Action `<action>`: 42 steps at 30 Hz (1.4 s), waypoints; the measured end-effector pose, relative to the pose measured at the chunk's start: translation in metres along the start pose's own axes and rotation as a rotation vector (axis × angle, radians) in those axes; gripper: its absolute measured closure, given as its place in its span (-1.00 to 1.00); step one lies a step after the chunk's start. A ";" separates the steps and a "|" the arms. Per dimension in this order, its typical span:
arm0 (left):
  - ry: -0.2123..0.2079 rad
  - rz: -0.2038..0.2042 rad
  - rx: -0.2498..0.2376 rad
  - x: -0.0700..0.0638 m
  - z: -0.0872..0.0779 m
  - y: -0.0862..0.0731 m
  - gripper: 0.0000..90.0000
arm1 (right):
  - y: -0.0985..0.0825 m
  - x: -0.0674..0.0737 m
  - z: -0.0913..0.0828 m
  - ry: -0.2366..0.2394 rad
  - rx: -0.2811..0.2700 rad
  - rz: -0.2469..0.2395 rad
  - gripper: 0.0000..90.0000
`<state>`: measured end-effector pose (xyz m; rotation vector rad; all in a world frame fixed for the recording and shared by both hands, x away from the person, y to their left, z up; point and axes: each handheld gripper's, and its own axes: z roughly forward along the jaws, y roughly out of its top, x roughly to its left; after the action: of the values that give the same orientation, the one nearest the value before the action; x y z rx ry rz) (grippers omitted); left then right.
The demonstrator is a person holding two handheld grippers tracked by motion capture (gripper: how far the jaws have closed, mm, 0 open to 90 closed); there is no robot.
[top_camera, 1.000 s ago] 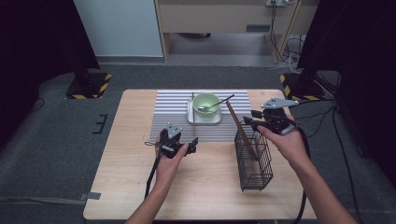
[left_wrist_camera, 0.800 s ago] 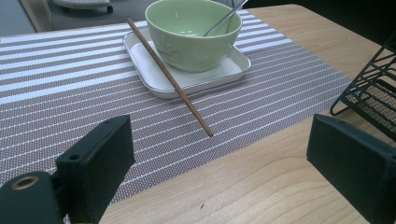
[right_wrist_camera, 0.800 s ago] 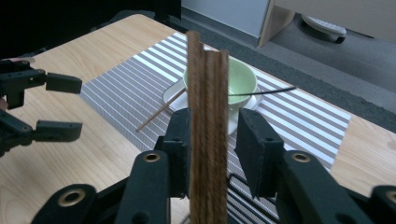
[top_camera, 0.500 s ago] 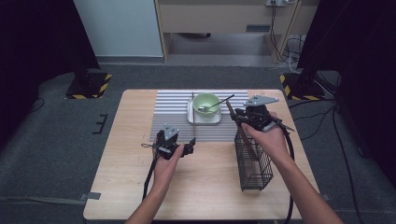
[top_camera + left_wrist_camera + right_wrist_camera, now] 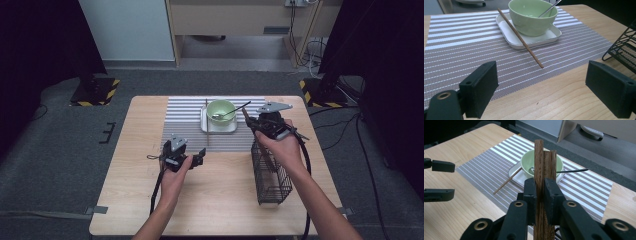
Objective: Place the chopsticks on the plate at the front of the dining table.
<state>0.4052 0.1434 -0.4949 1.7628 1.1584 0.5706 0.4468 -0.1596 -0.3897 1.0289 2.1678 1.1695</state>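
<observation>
While your right gripper [image 5: 539, 195] has just been closing, its jaws now press on a dark brown wooden stick [image 5: 539, 165] that stands nearly upright between them, above the black wire basket [image 5: 272, 175] at the right side of the pale wooden desk [image 5: 125, 200]. A second brown piece stands touching the first one; I cannot tell if the jaws press on both. If only one is held tight, the other may slip and fall beside the basket when you lift or tilt.

Your left gripper [image 5: 541, 92] is wide open and holds nothing, near the front edge of the grey striped placemat [image 5: 461, 50]. One thin brown wooden chopstick [image 5: 520, 38] leans on the white square plate [image 5: 534, 40] beside the light green ceramic bowl [image 5: 531, 17], which holds a metal spoon [image 5: 230, 112]. Reaching for this chopstick carelessly could push the plate or knock the bowl.
</observation>
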 end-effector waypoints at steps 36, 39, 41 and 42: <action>-0.038 0.059 -0.049 -0.008 -0.005 0.007 -0.70 | 0.065 -0.015 -0.065 0.069 -0.249 0.075 0.88; -0.040 0.058 -0.052 -0.009 -0.006 0.009 -0.70 | 0.072 -0.014 -0.070 0.076 -0.270 0.076 0.88; -0.041 0.058 -0.059 -0.010 -0.007 0.011 -0.68 | 0.074 -0.013 -0.071 0.080 -0.276 0.077 0.88; -0.044 0.058 -0.062 -0.010 -0.008 0.012 -0.68 | 0.076 -0.012 -0.072 0.082 -0.280 0.075 0.88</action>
<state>0.4003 0.1362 -0.4794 1.7527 1.0516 0.5933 0.4345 -0.1778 -0.2867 0.9601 1.9666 1.5238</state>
